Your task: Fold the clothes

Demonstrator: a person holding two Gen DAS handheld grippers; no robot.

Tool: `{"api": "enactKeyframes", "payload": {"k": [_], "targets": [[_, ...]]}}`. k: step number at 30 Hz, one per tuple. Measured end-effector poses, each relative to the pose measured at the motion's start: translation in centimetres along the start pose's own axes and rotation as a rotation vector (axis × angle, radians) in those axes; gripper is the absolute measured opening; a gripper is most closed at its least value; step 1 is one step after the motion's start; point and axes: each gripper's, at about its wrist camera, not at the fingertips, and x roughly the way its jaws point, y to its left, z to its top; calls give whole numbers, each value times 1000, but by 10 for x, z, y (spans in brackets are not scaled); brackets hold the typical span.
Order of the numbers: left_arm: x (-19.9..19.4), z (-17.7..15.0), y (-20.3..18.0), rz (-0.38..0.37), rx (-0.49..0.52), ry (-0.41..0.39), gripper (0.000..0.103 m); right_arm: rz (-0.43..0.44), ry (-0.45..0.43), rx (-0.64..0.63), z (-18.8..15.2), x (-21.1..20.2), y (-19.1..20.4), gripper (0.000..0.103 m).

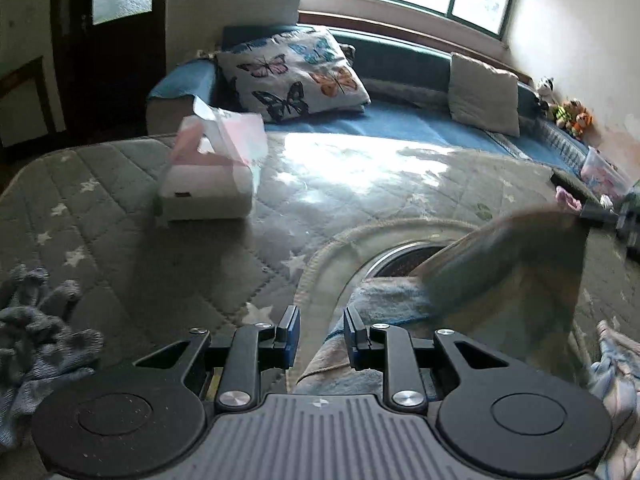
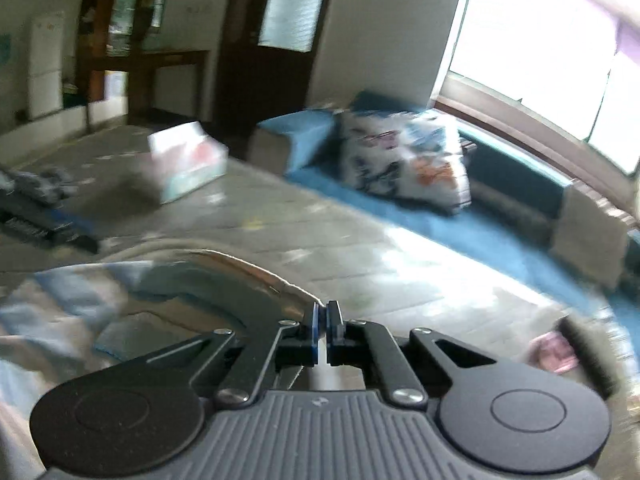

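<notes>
Left gripper (image 1: 319, 334) jaws apart over pale garment (image 1: 508, 280), right gripper (image 2: 322, 326) pinching its edge, only left view shows grey knit (image 1: 36, 332)

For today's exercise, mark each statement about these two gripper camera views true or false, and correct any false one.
1. The left gripper is open. True.
2. The right gripper is wide open and holds nothing. False: its fingers are shut on an edge of the garment.
3. The tissue box rests on the star-patterned quilted cover. True.
4. The butterfly cushion lies on the floor. False: it sits on the blue sofa.
5. A crumpled grey cloth lies at the left of the left wrist view. True.
</notes>
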Motion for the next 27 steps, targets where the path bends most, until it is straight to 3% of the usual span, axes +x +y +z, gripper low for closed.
{"api": "enactKeyframes", "payload": {"k": [4, 7, 13, 17, 23, 27], "targets": [[12, -2, -2, -20, 8, 17, 26, -140, 7, -27, 5, 6, -29, 3], [18, -4, -6, -43, 18, 18, 27, -173, 46, -6, -3, 17, -42, 3], [24, -9, -15, -16, 82, 11, 24, -149, 106, 19, -26, 37, -42, 3], [20, -11, -17, -36, 94, -4, 4, -125, 114, 21, -33, 42, -35, 3], [-10, -19, -36, -81, 134, -63, 4, -104, 124, 25, -39, 42, -29, 3], [-23, -40, -62, -144, 195, -40, 4, -100, 129, 31, -43, 40, -29, 3]]}}
